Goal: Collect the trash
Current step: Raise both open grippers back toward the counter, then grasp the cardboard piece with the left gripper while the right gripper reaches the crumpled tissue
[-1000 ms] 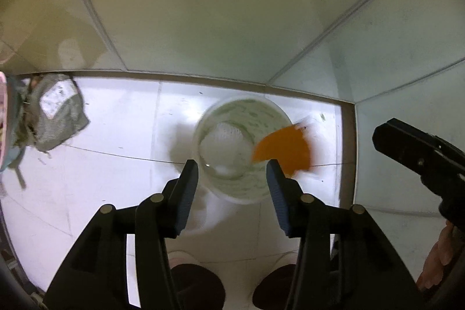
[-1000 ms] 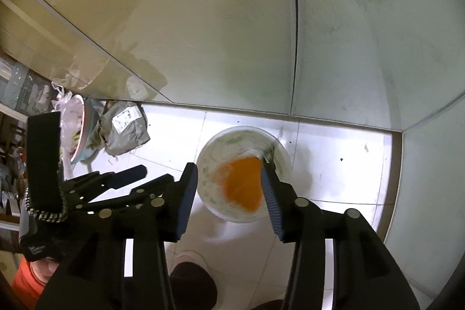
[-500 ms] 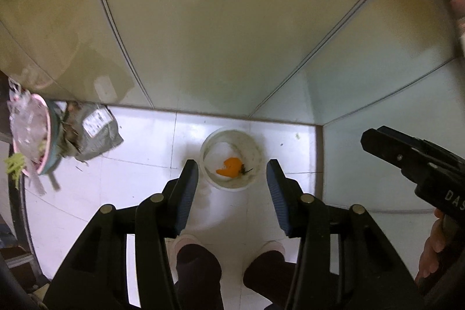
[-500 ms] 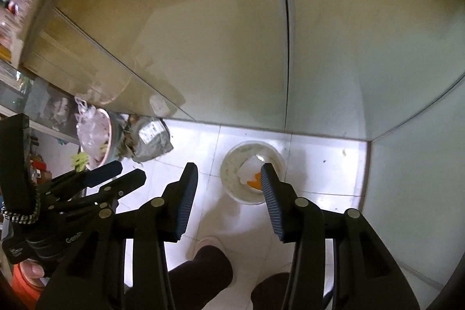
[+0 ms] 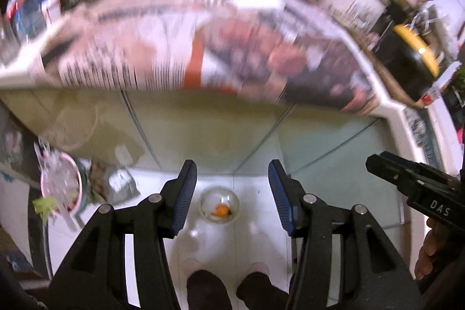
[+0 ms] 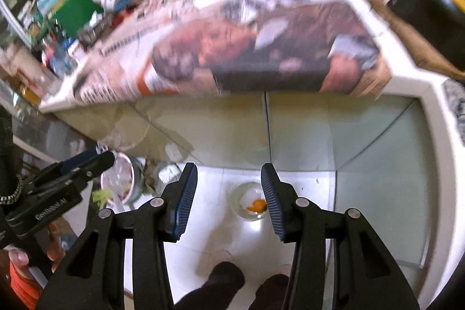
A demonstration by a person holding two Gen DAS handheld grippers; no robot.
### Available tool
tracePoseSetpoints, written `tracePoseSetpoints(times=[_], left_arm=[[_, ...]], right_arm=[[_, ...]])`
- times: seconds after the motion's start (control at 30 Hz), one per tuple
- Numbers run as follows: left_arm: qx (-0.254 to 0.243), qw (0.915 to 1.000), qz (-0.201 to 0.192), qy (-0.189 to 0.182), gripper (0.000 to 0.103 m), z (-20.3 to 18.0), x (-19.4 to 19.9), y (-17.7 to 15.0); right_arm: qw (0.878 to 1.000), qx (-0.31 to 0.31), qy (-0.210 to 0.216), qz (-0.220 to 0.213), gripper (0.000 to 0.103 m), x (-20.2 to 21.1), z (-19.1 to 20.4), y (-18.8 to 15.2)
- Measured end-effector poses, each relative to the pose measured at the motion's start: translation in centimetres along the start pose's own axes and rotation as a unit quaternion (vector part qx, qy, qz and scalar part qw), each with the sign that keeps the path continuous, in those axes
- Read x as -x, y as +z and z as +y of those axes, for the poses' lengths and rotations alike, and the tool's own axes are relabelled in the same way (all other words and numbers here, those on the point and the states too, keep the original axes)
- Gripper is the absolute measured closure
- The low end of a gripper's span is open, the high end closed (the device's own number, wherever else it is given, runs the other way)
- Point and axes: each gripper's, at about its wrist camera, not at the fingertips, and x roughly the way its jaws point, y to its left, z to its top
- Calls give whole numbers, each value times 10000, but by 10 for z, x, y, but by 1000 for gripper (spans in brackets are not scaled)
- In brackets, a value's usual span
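While both jaws gape empty, left gripper (image 5: 229, 195) and right gripper (image 6: 229, 201) point floorward.

A peel (image 5: 221, 210) lies in the bin (image 5: 220, 207) on the floor (image 5: 255, 225), below the counter (image 5: 389, 103); newspaper (image 5: 203, 60) lies on the counter.

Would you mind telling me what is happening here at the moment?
A person is collecting trash with two handheld grippers. The left gripper and right gripper are both open and empty, held high above a clear round bin on the white floor. An orange scrap lies inside it. A newspaper-covered counter stands ahead.
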Motion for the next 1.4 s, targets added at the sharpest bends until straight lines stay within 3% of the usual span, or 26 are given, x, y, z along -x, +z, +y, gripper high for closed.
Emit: tracePoseSetpoints(times=[0.27,0.57,0.8,1.03,1.4], left_arm=[[-467,9960,-737,-205,48,-5,74,52],[-442,9934,-1035,-215,48,-14,81,105],[-219,9917,-1270,49,47,-37,57,160],[176,9913,-1279,268,42,-53,20,217],[305,9959,-789,329,42,-45,-63,287]], right_arm=[[9955,-293,-367,-824,60,63,22,29],[9883,-193,-452,-1445,60,94,18,79],[9854,168,-223,-1678,60,88,-8,140],[9863,517,60,-1567,60,69,-39,206],[9912,492,213,-1208,60,17,-62,263]])
